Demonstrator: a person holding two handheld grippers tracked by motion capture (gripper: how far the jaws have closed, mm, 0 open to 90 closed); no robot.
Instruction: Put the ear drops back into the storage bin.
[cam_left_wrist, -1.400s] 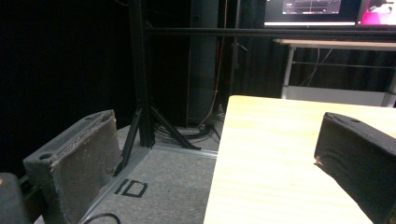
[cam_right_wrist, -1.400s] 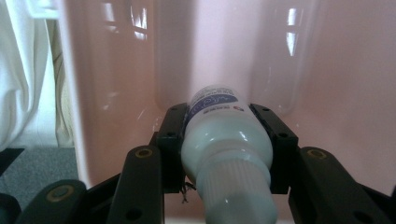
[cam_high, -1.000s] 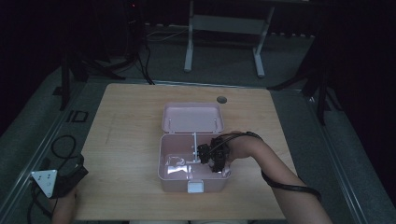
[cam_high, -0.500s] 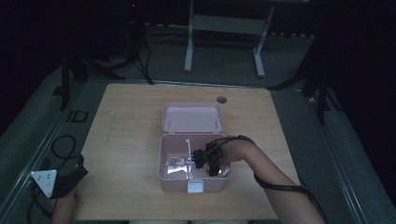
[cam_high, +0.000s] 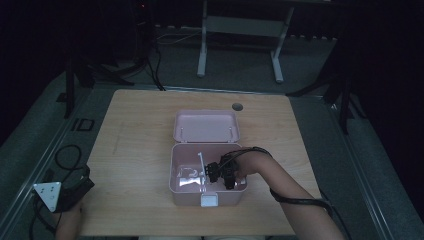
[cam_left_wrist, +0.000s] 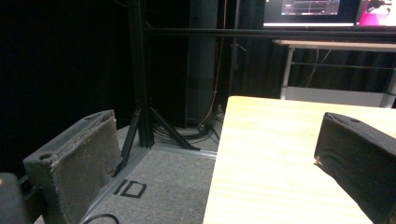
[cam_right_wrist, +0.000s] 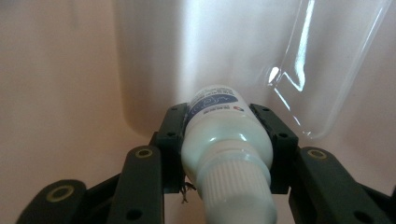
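Inside the pink box (cam_high: 186, 192), near its right side, a small white bottle (cam_right_wrist: 226, 140) sits pinched between the right gripper's (cam_right_wrist: 226, 140) jaws. Far left, the left gripper (cam_left_wrist: 215, 158) hangs spread wide off the table's (cam_left_wrist: 275, 158) near-left corner.

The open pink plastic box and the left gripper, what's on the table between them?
Nothing: the high view shows bare wooden table between the pink box and the left gripper.

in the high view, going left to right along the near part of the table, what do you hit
left gripper at the table's near left corner → pink box's left compartment with clear items → clear divider → right gripper in the right compartment → the person's right forearm
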